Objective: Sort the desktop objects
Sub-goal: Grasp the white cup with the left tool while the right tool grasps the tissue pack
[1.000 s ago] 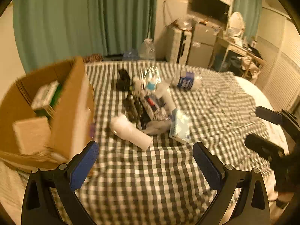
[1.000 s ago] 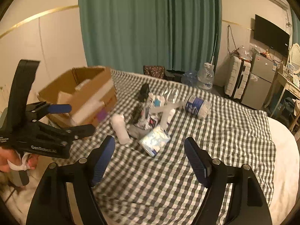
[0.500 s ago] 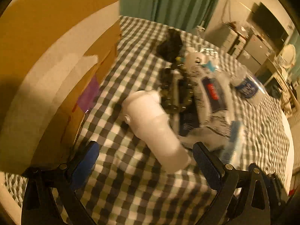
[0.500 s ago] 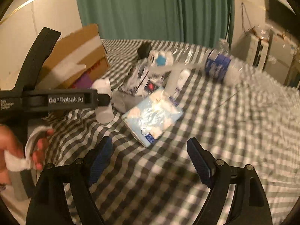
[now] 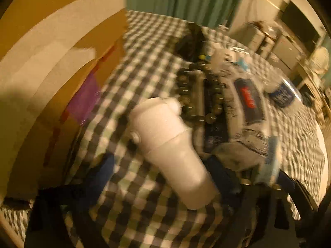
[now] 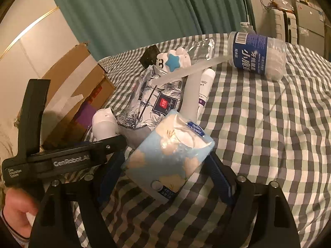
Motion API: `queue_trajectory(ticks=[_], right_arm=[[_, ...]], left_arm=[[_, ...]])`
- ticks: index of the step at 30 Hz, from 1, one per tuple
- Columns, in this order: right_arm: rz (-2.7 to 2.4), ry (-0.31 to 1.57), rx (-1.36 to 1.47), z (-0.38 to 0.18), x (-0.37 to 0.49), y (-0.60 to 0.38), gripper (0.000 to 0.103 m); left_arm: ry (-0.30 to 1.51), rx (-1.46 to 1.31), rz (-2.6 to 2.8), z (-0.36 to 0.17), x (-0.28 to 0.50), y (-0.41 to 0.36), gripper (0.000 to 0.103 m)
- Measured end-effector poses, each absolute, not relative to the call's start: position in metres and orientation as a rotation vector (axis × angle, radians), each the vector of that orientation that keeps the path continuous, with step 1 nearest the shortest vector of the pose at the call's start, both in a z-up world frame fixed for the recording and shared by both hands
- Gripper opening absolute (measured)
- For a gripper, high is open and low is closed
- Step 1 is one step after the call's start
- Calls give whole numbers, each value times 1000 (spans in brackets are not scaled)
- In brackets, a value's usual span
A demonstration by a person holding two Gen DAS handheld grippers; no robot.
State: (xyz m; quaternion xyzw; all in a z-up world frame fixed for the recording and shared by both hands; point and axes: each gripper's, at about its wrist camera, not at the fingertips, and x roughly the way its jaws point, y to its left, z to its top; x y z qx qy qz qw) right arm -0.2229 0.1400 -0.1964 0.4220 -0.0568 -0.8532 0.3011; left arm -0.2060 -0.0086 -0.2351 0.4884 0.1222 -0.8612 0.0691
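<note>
A white cylindrical bottle (image 5: pixel 171 144) lies on the checked cloth (image 5: pixel 149 223), blurred in the left wrist view. My left gripper (image 5: pixel 163 173) straddles its lower half. Its jaws are closing, and a gap still shows beside the left finger (image 5: pixel 101 171). A light blue tissue pack (image 6: pixel 167 155) lies between the blue pads of my right gripper (image 6: pixel 165 173). Those jaws are closing too, and the pads stand right at the pack's sides without denting it. The white bottle (image 6: pixel 103 124) also shows in the right wrist view, behind the left tool's black handle (image 6: pixel 68 161).
An open cardboard box (image 6: pixel 72 82) stands close on the left. Behind the pack are piled a floral pouch (image 6: pixel 159 101), a white toy with a blue star (image 6: pixel 173 61), a white tube (image 6: pixel 204 86) and dark beads (image 5: pixel 186 95). A blue-labelled water bottle (image 6: pixel 256 53) lies farther back.
Both grippers have come down to the cloth. The left now straddles the white bottle with narrower jaws, and the right has moved in around the tissue pack.
</note>
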Motion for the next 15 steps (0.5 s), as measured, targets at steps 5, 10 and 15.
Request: queue_trajectory(ticks=[5, 10, 15], right_arm=[[-2265, -154, 1131, -195, -225, 142, 71], [-2330, -135, 1121, -181, -215, 157, 67], [-2385, -142, 1152, -169, -194, 181, 67]], left_arm=[[346, 1495, -2657, -231, -202, 0, 52], [345, 1500, -2669, -221, -190, -5, 36], [242, 1408, -2734, -193, -175, 7, 33]])
